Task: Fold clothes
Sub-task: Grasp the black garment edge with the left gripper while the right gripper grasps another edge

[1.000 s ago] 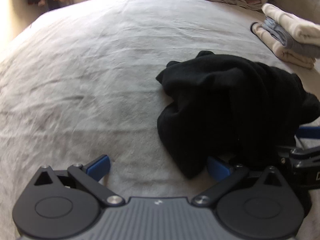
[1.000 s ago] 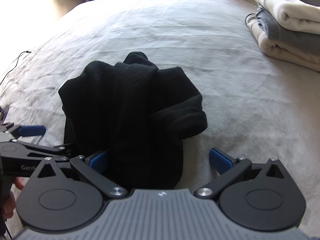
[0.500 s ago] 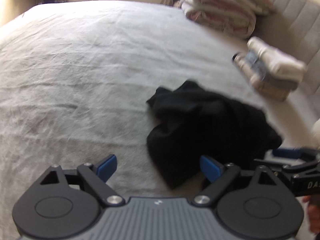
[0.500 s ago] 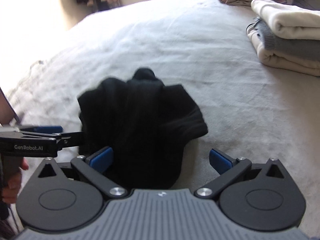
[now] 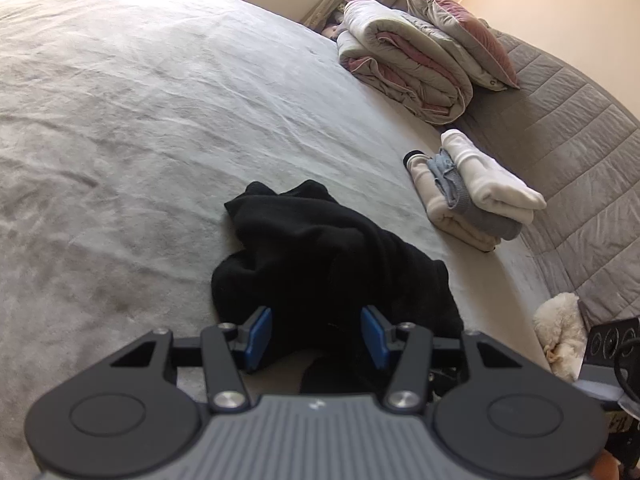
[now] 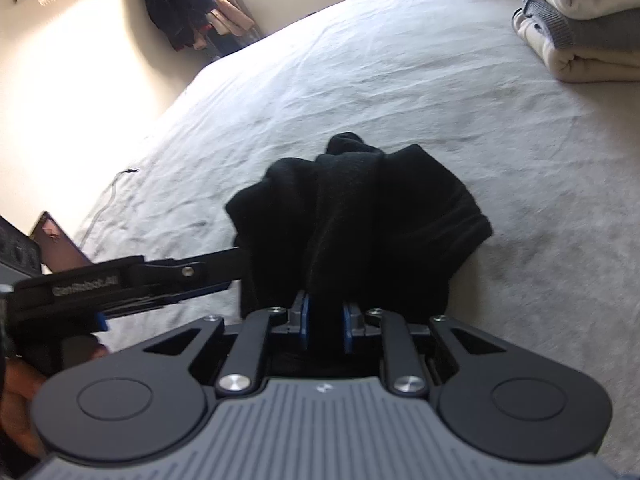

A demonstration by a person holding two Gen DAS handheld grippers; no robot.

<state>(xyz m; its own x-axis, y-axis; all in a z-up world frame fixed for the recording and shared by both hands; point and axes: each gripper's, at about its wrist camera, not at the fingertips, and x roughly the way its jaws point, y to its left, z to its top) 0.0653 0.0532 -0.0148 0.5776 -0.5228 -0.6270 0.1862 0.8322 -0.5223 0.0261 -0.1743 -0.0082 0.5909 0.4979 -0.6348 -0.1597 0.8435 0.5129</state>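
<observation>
A crumpled black garment [image 5: 320,248] lies on the pale grey bed sheet [image 5: 120,120]. My left gripper [image 5: 317,332] straddles its near edge. Its jaws are closing, black cloth lies between them, and both blue pad faces still show. In the right wrist view the same black garment [image 6: 360,208] bunches up in front of my right gripper [image 6: 326,328]. The right jaws are closing too, and their pads pinch a fold of the cloth. The left gripper [image 6: 236,270] comes in from the left, its fingertips at the garment's left edge.
A folded stack of cream and grey clothes [image 5: 472,192] sits at the right of the bed, with a rolled duvet and pillow [image 5: 408,68] behind it. A grey quilted headboard [image 5: 580,160] runs along the right. Clothes hang in the far corner [image 6: 180,0]. A cable [image 6: 116,184] lies on the sheet's left.
Both grippers' jaws have narrowed from wide open around the garment's near edge. Both views have tilted and rolled, and the cloth now bunches up between the right pads.
</observation>
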